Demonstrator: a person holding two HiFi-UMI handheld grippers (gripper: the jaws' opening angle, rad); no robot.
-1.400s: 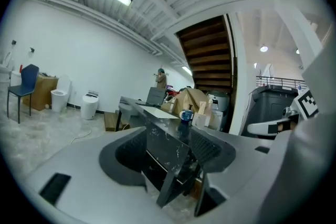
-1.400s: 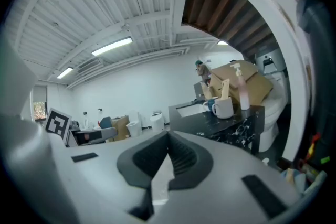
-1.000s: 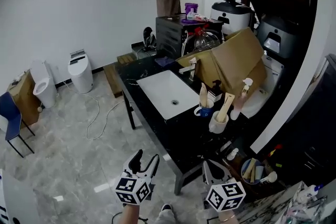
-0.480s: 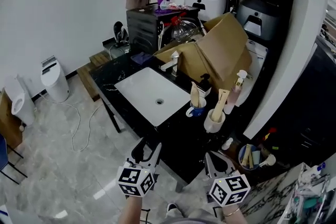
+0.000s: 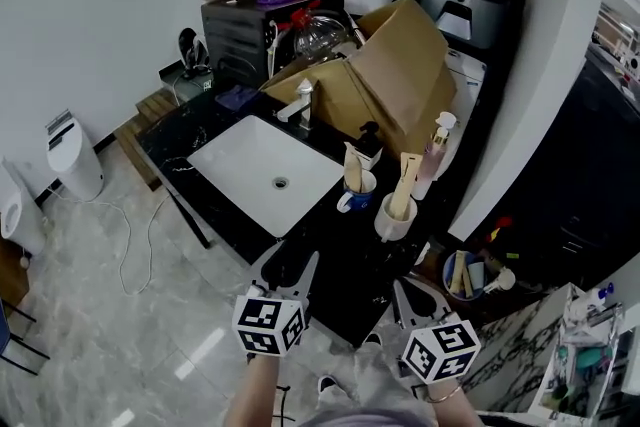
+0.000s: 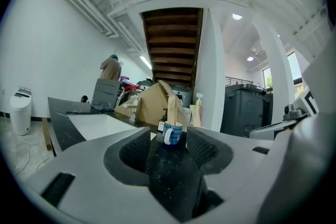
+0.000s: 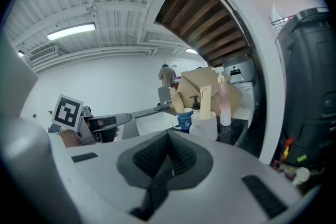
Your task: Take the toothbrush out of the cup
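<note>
Toothbrush (image 5: 351,170) in blue cup (image 5: 360,201) sits far beyond your left gripper (image 5: 287,265), untouched; its jaws closing on nothing. Your right gripper (image 5: 412,293) clenched, empty.

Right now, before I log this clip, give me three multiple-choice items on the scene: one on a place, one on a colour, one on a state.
1. The blue mug stands: A between the sink and the white cup; B inside the sink; C on the floor.
2. The sink basin is: A black; B white; C brown.
3. The right tongs are: A wide open; B clamped on the white cup; C shut, empty.

Answers:
1. A: in the head view the mug sits just past the basin's edge, with the white cup on its other side.
2. B: the basin shows plain white.
3. C: in the right gripper view the pads meet with nothing between them.
</note>
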